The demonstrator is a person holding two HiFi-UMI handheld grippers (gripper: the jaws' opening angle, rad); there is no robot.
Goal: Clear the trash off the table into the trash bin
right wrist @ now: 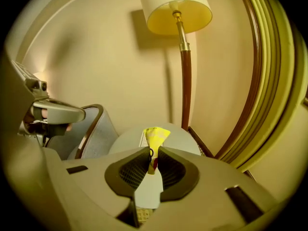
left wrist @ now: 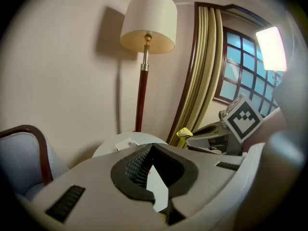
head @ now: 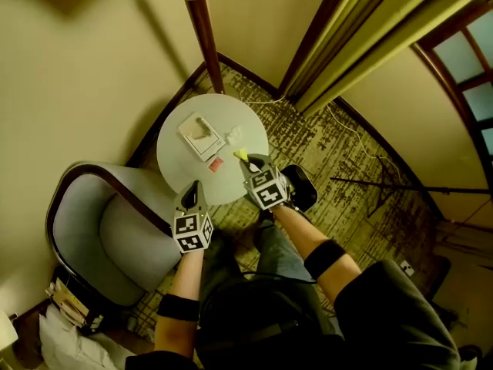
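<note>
Head view: round table (head: 179,169) in centre, armchair (head: 92,237) at 8 o'clock, floor lamp (head: 204,33) pole at 12. On the table: white tray (head: 209,151) w/ crumpled paper (head: 202,133), and a small red scrap (head: 216,164) just beside the tray at 5 o'clock. R gripper (head: 248,163) is over the table's 4 o'clock edge, L gripper (head: 192,190) at its 6 o'clock edge.

L gripper view: fingers pressed together on a white paper scrap (left wrist: 158,186). R gripper shows at 3 o'clock.

R gripper view: fingers pinch a yellow wrapper (right wrist: 156,137), held upright above the table. L gripper shows at 9 o'clock.
</note>
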